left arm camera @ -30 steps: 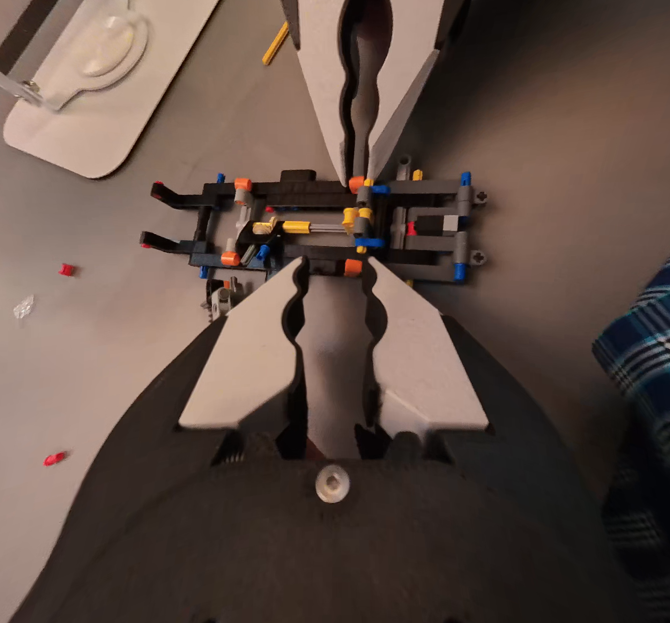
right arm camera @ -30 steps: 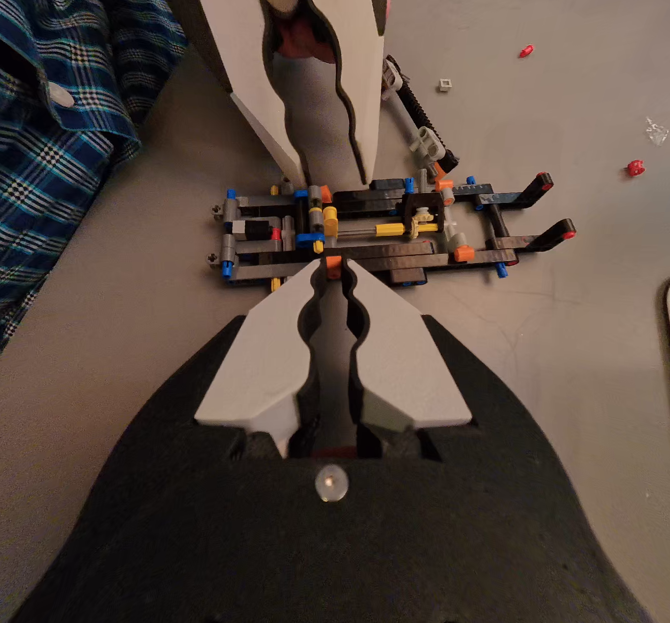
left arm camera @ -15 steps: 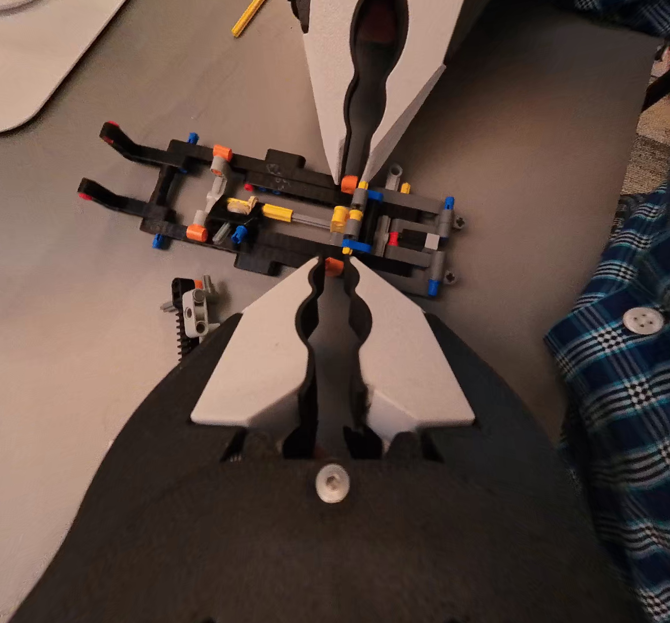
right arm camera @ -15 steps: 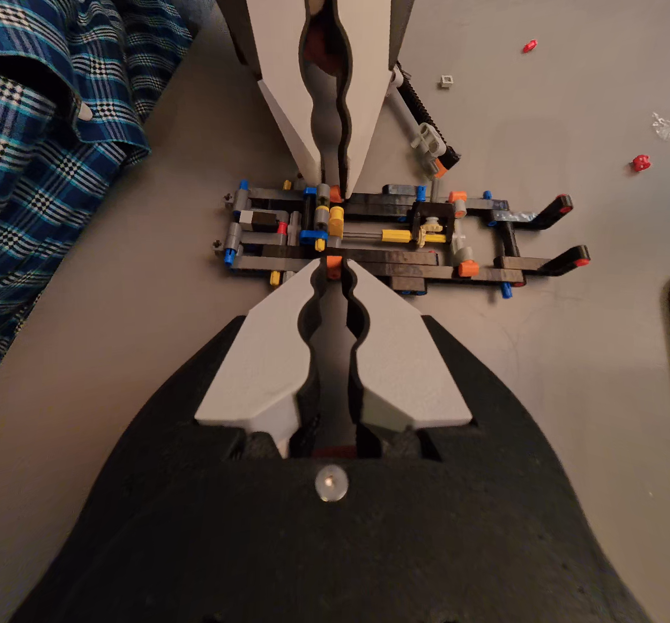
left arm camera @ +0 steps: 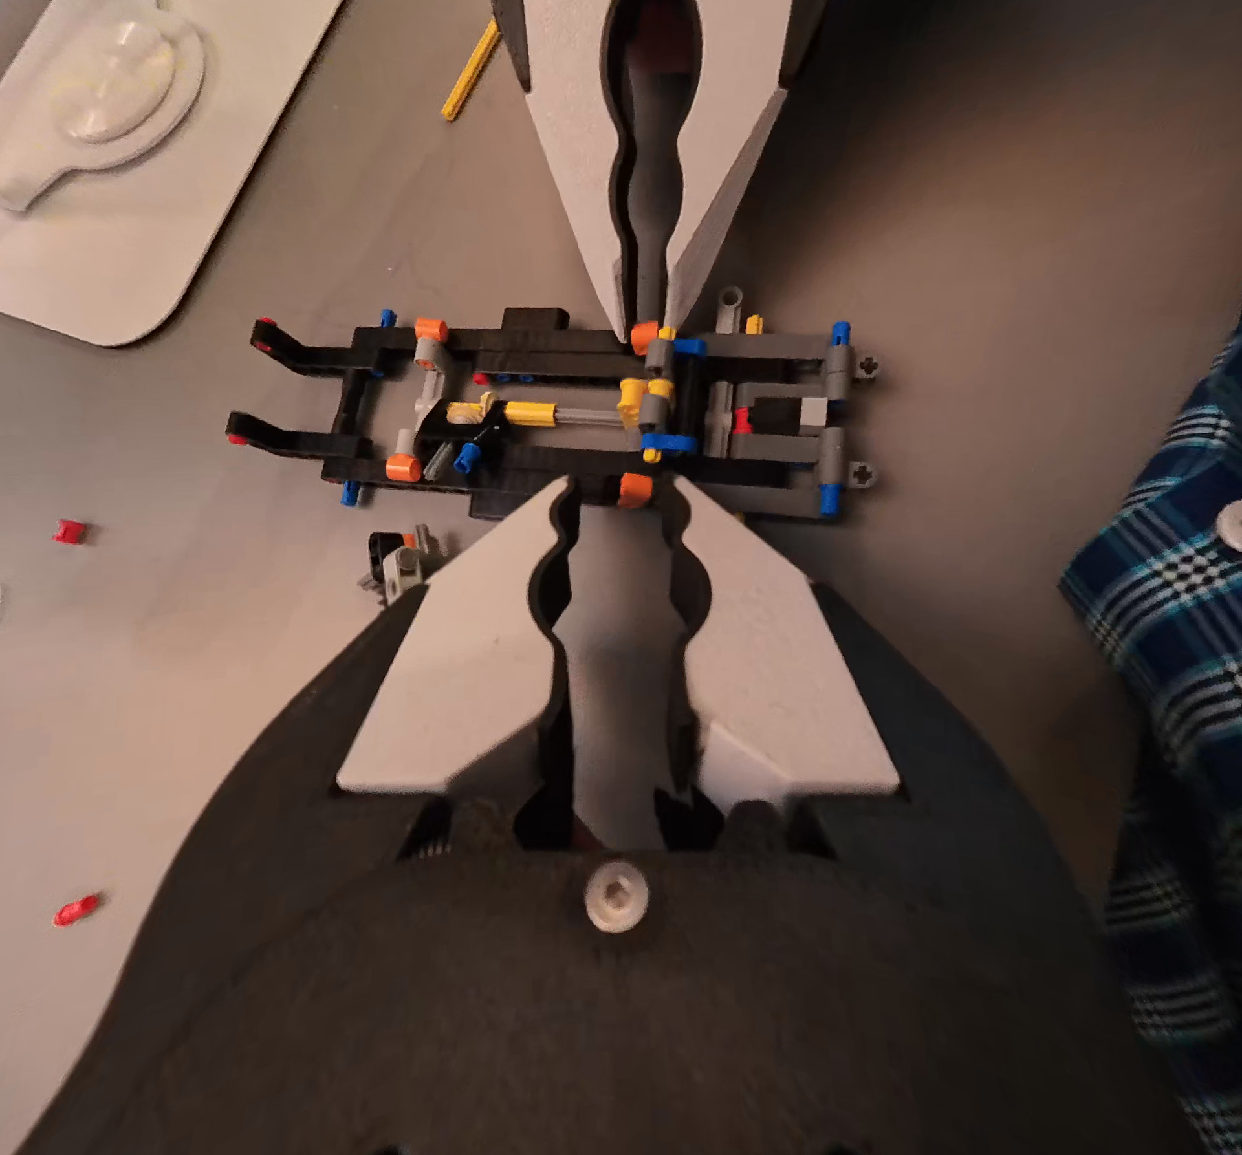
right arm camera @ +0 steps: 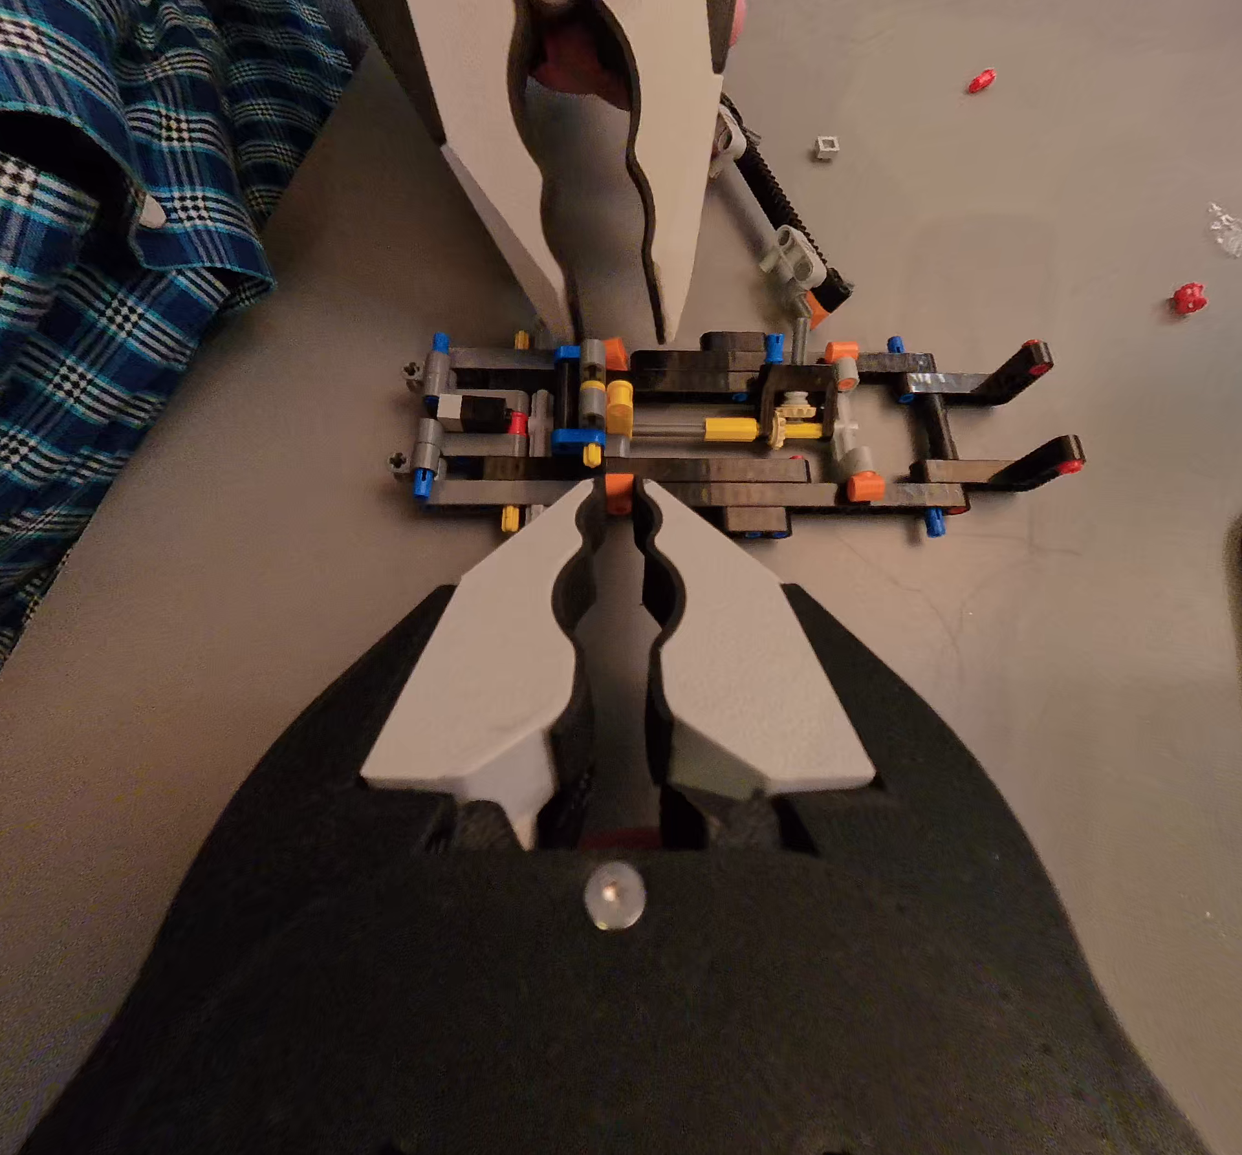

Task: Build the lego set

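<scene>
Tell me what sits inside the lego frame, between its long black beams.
A grey axle runs lengthwise inside the lego frame, carrying a yellow sleeve and a tan gear. A black bracket straddles the gear and covers what lies under it.

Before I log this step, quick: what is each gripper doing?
Left gripper: open, tips either side of an orange pin on the lego frame.
Right gripper: shut on the opposite orange pin.
</scene>
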`<state>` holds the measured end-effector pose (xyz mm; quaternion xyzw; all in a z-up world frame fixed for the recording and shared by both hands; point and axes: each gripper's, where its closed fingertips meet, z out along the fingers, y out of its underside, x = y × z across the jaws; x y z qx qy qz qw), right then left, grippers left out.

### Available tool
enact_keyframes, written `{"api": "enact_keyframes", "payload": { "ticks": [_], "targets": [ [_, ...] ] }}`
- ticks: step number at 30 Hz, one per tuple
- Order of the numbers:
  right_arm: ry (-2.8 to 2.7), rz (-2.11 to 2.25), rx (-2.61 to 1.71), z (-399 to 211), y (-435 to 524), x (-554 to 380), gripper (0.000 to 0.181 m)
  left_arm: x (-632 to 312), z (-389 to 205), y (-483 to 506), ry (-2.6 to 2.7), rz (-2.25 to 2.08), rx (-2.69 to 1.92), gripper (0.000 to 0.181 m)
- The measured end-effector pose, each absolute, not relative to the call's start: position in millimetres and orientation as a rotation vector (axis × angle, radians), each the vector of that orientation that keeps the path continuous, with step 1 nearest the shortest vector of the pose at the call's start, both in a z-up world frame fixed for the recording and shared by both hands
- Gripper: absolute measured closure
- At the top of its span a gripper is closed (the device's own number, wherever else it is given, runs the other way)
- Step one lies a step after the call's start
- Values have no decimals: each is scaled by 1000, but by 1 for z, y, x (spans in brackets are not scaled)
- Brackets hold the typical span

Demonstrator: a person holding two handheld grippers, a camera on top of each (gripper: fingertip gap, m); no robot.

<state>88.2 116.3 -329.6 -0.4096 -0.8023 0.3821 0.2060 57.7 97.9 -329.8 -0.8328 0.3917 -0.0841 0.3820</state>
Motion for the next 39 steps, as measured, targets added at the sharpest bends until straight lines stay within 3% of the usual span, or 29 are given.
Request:
{"api": "enact_keyframes", "payload": {
  "ticks": [1,5,15,17,29,34,39],
  "targets": [
    [-2235,1066,-1140,-329,116,88,176,58,-331,98,1020,-210,-2128,156],
    [-2237,1071,-1141,-329,116,88,176,58,-331,99,1058,-259,-2155,151],
    [-2233,1074,-1148,-329,117,88,176,61,-335,99,1130,-448,-2234,162],
    [-2226,1070,-1155,-329,118,87,176,61,-336,97,1137,-492,-2252,171],
    [-2232,1079,-1161,-329,117,88,176,59,-334,101,1065,-703,-2325,174],
    [-2237,1073,-1157,-330,117,88,176,58,-333,103,1222,-537,-2244,173],
    [-2251,1081,-1139,-330,115,90,176,51,-334,109,1310,-384,-2197,139]
  ]
}}
